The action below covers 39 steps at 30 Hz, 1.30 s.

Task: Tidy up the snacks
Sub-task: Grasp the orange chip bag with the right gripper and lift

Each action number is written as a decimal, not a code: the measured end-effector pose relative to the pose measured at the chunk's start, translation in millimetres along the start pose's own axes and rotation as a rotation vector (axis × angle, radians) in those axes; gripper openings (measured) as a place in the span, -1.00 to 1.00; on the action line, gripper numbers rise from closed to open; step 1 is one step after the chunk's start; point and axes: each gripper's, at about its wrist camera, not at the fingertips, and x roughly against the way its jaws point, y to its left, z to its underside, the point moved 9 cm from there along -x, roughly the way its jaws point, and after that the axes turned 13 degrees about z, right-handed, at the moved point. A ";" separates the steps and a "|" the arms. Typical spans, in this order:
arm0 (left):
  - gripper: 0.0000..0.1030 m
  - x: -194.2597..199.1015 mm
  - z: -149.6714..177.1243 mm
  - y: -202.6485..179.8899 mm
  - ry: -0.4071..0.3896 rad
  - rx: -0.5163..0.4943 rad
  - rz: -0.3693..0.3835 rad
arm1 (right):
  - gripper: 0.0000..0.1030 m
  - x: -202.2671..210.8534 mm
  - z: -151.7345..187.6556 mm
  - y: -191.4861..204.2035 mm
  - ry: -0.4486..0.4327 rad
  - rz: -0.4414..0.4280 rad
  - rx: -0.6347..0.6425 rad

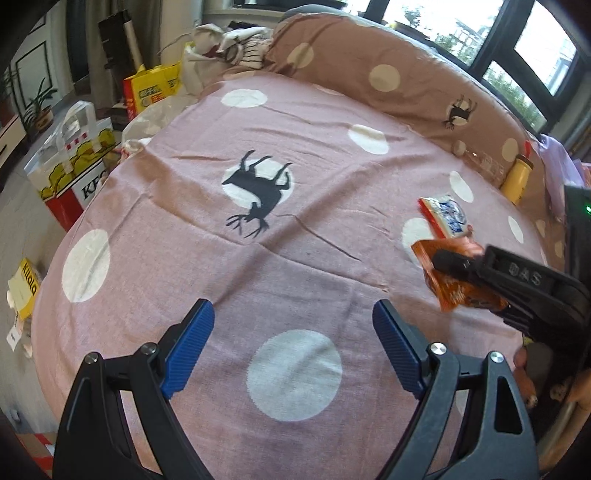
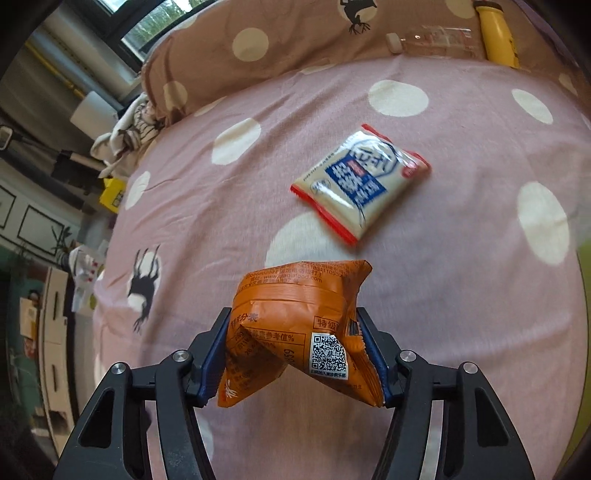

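**Orange packet clamped over the bed**

Nearest in the right wrist view, the right hand-held gripper was clamped on an orange packet, its blue pads pressing the crumpled sides in from left and right. The packet's printed back, with a QR code, faced the camera, and its top stuck out beyond the fingertips above the pink bedspread.

In the left wrist view, the left hand-held gripper had its jaws wide apart with nothing between them, only bedspread and one white spot below. To its right the other gripper reached in from the right edge, black finger across the orange packet.

Just beyond the orange packet, a little to the right, a white packet with red edges and a blue label lay flat on the bedspread, partly over a pale spot. The two packets were near each other but apart.

Farther left on the bedspread was a black deer print. At the far edge a brown spotted pillow ran across, with a yellow bottle and a clear bottle lying against it at the right. Beyond the bed's left side, on the floor, stood a KFC bag and a yellow box.
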 end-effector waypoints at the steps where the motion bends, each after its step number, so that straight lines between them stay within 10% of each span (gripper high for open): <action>1: 0.71 -0.3 1.1 -5.3 0.005 -0.011 0.025 | 0.25 6.6 5.5 -4.3 0.000 -0.013 -0.007; 8: 0.73 -9.3 19.8 -51.6 0.067 -0.131 0.153 | 0.34 13.7 52.6 -39.4 0.103 -0.031 -0.066; 13: 0.73 -20.2 37.2 -77.0 0.128 -0.192 0.200 | 0.71 37.2 56.1 -66.1 -0.009 -0.029 -0.118; 28: 0.70 -60.1 79.0 -121.3 0.273 -0.244 0.291 | 0.58 30.0 56.8 -70.5 0.042 -0.165 -0.193; 34: 0.06 -59.3 76.8 -136.9 0.246 -0.235 0.407 | 0.25 14.7 60.5 -65.4 0.094 -0.215 -0.178; 39: 0.00 -44.9 72.6 -155.9 0.190 -0.267 0.431 | 0.25 31.0 57.6 -67.3 0.038 -0.204 -0.152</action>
